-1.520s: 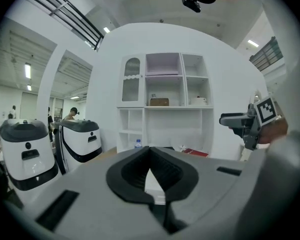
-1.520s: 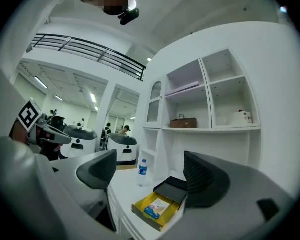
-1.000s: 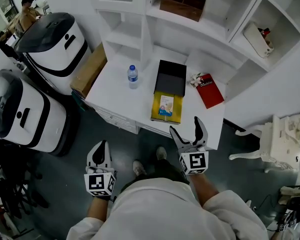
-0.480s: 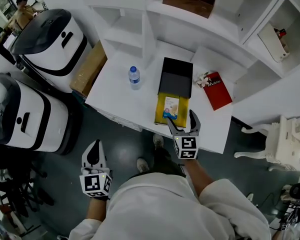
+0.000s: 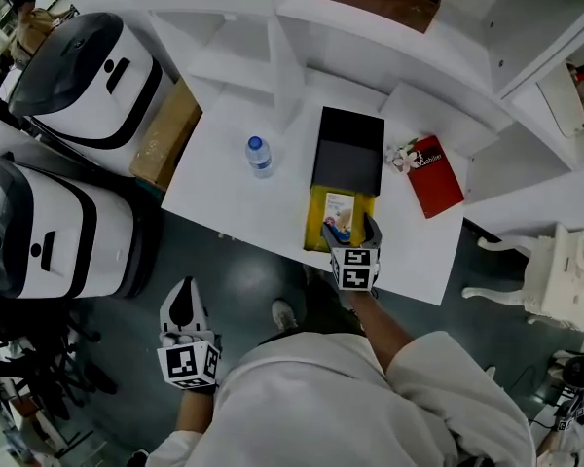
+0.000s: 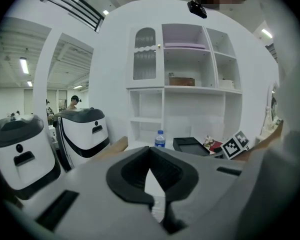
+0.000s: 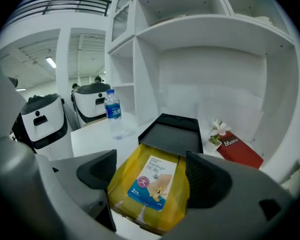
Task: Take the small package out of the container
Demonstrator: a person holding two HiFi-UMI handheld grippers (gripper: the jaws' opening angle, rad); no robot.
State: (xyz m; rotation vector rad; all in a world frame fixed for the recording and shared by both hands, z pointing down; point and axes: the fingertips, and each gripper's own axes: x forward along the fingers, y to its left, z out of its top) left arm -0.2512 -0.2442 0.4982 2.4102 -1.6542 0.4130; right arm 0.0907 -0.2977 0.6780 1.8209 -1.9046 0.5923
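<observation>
On the white table (image 5: pixel 229 197) lies a yellow container (image 5: pixel 317 224) with a small blue-and-white bandage package (image 5: pixel 338 209) inside it. A black lid (image 5: pixel 348 151) rests just behind. My right gripper (image 5: pixel 348 227) is open at the container's near end, one jaw on each side. In the right gripper view the package (image 7: pixel 151 181) lies between the jaws of the right gripper (image 7: pixel 151 171), on the yellow container (image 7: pixel 177 209). My left gripper (image 5: pixel 182 305) hangs low over the floor, shut and empty; the left gripper (image 6: pixel 150 173) looks toward the table.
A water bottle (image 5: pixel 259 154) stands left of the lid. A red book (image 5: pixel 435 176) and a small flower pot (image 5: pixel 406 154) lie to the right. White shelves rise behind. Two white robot units (image 5: pixel 73 71) and a cardboard box (image 5: pixel 165 134) stand left.
My right gripper has moved forward from beyond the table's front edge to the yellow container, still open. The left gripper stayed low and drifted slightly down.
</observation>
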